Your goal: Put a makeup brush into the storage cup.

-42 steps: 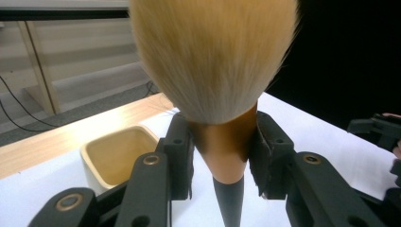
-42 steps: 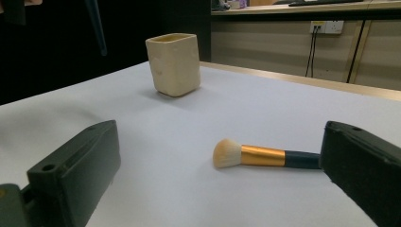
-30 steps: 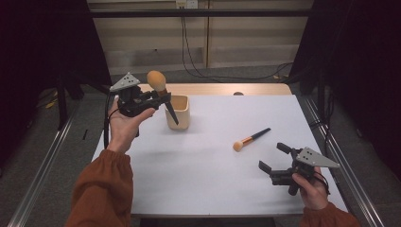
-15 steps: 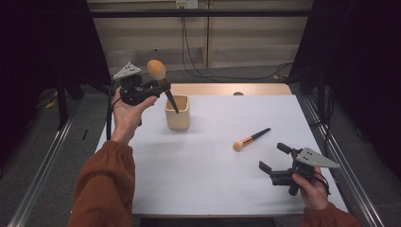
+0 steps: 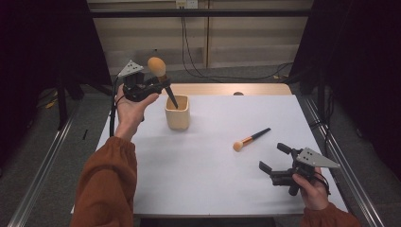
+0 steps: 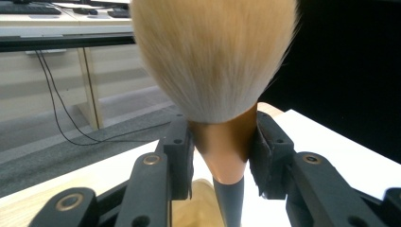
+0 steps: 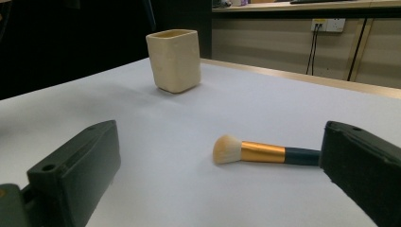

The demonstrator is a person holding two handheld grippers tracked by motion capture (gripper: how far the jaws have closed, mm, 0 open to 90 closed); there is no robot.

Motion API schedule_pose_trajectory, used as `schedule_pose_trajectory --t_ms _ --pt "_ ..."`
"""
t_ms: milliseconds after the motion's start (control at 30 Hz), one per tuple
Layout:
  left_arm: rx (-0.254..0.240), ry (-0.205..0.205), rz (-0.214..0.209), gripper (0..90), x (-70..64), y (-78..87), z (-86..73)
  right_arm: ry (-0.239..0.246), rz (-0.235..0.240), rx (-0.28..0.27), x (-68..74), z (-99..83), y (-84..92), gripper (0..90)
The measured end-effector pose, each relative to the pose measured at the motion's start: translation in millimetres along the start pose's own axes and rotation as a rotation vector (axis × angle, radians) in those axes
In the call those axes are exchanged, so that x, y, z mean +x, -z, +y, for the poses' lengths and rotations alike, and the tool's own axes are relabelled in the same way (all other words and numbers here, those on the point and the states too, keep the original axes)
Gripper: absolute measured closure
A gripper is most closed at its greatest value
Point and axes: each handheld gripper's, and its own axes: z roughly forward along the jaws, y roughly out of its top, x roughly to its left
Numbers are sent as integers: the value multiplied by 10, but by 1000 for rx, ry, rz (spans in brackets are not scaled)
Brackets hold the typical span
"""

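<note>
Left claw [image 5: 156, 85] is clamped on the big brush [image 5: 157, 66], handle tip over the cup [image 5: 178, 112]. Tilted, it could catch the rim and tip it. Right claw [image 5: 274, 158] gapes, idle.

From here I see a small brush [image 7: 265, 152] lying flat just ahead of the right gripper [image 5: 272, 156], in the gap between its jaws. Its pale bristles point toward the left-hand jaw, and the dark handle end is hidden behind the right-hand one. It rests on the white table [image 5: 213, 189]. A wall socket [image 7: 327, 24] sits far beyond, above the right-hand jaw. Black cables [image 6: 56, 109] trail over the floor left of the left jaws.
</note>
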Motion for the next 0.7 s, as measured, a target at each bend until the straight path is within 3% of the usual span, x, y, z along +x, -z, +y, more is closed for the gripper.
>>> schedule_pose_trajectory --t_ms 167,333,700 --pt "-4 -32 40 636 33 -59 -32 0 1 1 0 -2 -2 0" --pt "13 -43 46 636 43 -126 -84 2 3 2 -3 -6 -3 0" --pt "35 -36 61 635 86 -167 -187 5 -3 -1 0 -7 9 0"
